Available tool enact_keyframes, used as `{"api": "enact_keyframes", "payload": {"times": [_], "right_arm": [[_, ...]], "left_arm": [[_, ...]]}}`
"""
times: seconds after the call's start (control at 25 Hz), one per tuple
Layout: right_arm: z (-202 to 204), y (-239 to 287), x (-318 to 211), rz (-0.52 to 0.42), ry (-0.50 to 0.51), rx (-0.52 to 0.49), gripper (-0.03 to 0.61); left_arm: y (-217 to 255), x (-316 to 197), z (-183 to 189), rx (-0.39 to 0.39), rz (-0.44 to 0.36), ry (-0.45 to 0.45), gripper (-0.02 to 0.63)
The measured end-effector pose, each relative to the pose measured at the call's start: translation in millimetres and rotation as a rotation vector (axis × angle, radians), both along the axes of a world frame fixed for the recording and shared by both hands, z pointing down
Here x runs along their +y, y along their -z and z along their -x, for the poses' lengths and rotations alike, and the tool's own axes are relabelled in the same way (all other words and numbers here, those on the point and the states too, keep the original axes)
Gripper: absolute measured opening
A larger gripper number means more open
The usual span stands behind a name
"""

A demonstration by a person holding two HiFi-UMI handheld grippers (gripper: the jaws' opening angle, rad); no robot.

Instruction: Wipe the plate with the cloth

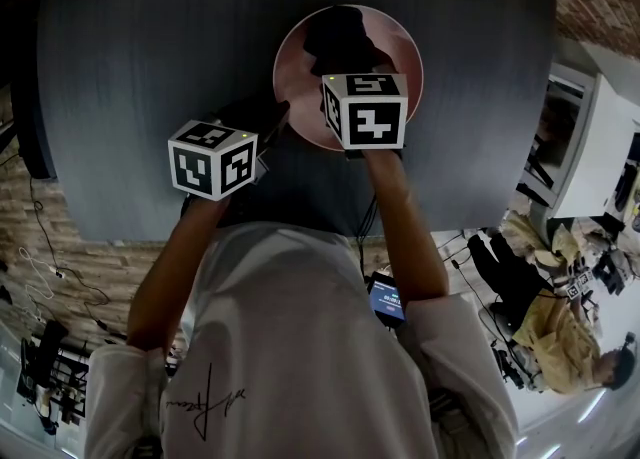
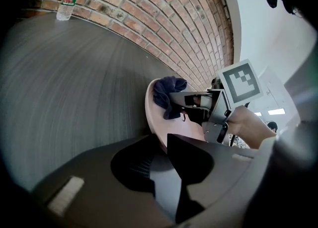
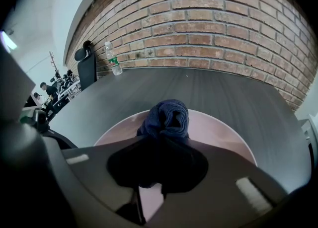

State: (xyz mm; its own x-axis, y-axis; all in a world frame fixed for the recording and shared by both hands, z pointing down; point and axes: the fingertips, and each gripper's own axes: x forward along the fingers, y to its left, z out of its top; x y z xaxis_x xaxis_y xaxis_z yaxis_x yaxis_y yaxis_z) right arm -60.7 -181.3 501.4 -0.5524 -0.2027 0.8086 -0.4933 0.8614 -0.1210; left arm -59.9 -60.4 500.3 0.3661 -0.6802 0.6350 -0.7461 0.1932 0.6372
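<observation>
A pink plate point(image 1: 395, 47) lies on the dark grey table point(image 1: 150, 67), straight in front of me. On its far half is a bunched dark blue cloth point(image 1: 338, 32), and my right gripper point(image 1: 350, 62) is shut on it from above. The right gripper view has the cloth point(image 3: 166, 117) pressed onto the plate point(image 3: 218, 132) just past the jaws point(image 3: 161, 145). My left gripper point(image 1: 272, 117) is at the plate's near-left edge. In its own view the plate's rim point(image 2: 156, 122) runs in between the shut jaws point(image 2: 161, 147), with the cloth point(image 2: 166, 95) and right gripper point(image 2: 181, 100) beyond.
A water bottle point(image 3: 114, 59) stands at the table's far edge by the brick wall point(image 3: 208, 28). A black office chair point(image 3: 87, 68) is off the far left corner. The table's near edge point(image 1: 300, 232) is against my body. People sit at desks to the right point(image 1: 560, 317).
</observation>
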Motion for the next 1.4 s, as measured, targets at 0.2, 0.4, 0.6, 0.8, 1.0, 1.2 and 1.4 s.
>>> {"api": "enact_keyframes", "payload": {"times": [0.2,0.4,0.6,0.8,1.0,1.2,1.4], "right_arm": [[2.7,0.1,4.5,0.007,0.015,-0.006,0.067],[5.8,0.3,13.4,0.015,0.042,-0.013,0.069],[6.8,-1.4,21.0,0.019,0.051,-0.015,0.070],[7.1,0.6,19.6,0.025,0.061,-0.018,0.070],[8.3,-0.3,26.1,0.032,0.072,-0.023,0.069],[9.7,0.7,31.9,0.038,0.086,-0.026,0.070],[9.5,-1.6,40.2,0.054,0.108,-0.028,0.071]], "left_arm": [[-0.2,-0.4,0.4,0.006,-0.001,0.004,0.094],[0.1,0.8,0.7,0.012,0.001,0.009,0.094],[2.3,0.2,2.7,0.009,-0.002,0.021,0.094],[3.3,-3.7,1.6,0.010,-0.001,0.019,0.094],[-1.0,0.3,0.6,0.019,0.001,0.024,0.094],[2.9,0.0,3.3,0.017,0.000,0.038,0.092],[0.2,-0.7,2.2,0.024,-0.001,0.046,0.092]]}}
